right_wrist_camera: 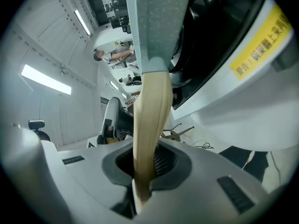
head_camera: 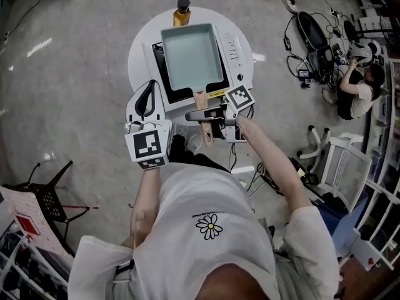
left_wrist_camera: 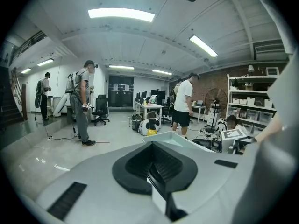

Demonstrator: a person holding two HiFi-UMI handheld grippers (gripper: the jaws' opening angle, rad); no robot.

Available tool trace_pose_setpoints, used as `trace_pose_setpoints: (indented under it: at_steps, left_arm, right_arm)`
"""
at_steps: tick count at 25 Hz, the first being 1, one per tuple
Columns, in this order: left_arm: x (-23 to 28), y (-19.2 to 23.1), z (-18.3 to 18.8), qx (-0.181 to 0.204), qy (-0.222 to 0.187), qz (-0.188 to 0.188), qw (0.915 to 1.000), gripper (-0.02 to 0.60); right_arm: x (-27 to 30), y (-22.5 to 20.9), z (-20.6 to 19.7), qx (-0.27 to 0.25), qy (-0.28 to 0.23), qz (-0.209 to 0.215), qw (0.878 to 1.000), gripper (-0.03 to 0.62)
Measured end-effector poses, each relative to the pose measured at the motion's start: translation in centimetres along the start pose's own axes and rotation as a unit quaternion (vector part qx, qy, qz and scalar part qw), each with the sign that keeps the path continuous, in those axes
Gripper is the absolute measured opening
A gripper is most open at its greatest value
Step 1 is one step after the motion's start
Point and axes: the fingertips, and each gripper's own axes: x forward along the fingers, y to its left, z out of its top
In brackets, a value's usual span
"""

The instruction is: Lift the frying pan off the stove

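A square pale-green frying pan (head_camera: 190, 55) sits on the white stove (head_camera: 236, 49) on a round white table (head_camera: 139, 50). Its wooden handle (head_camera: 203, 122) points toward me. My right gripper (head_camera: 206, 114) is shut on that handle. In the right gripper view the handle (right_wrist_camera: 150, 120) runs down between the closed jaws of the right gripper (right_wrist_camera: 145, 171), with the stove's white body (right_wrist_camera: 243, 97) beside it. My left gripper (head_camera: 147, 99) hovers at the stove's left edge, shut and holding nothing. In its own view the left gripper (left_wrist_camera: 156, 164) points over the pan's rim (left_wrist_camera: 174, 142).
An amber bottle with a black cap (head_camera: 182, 11) stands at the table's far edge behind the pan. A white chair (head_camera: 340, 158) and floor cables (head_camera: 312, 52) lie to the right, with a seated person (head_camera: 359, 95) beyond. A black folding stool (head_camera: 50, 195) stands at the left.
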Motion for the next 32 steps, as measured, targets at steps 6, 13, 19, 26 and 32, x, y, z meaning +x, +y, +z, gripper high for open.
trace_pose_setpoints:
  at_steps: [6, 13, 19, 26, 32]
  left_arm:
    - [0.6, -0.4, 0.0, -0.002, 0.005, -0.010, 0.9999, 0.000]
    - [0.9, -0.8, -0.1, -0.003, 0.006, -0.018, 0.9998, 0.000]
    - [0.7, -0.4, -0.4, -0.004, 0.007, -0.015, 0.9999, 0.000]
    - [0.3, -0.1, -0.4, -0.004, 0.006, -0.012, 0.9999, 0.000]
    - [-0.1, 0.3, -0.4, -0.004, 0.005, -0.008, 0.9999, 0.000]
  right_arm:
    - [0.1, 0.7, 0.1, -0.012, -0.003, 0.004, 1.000, 0.029]
    - [0.2, 1.1, 0.2, -0.035, -0.009, 0.010, 0.999, 0.020]
    - [0.3, 1.9, 0.2, -0.053, -0.008, 0.017, 0.998, 0.012]
    - [0.3, 2.0, 0.5, -0.066, -0.014, 0.006, 0.998, 0.011]
    - [0.4, 2.0, 0.5, -0.071, -0.021, -0.002, 0.997, 0.011]
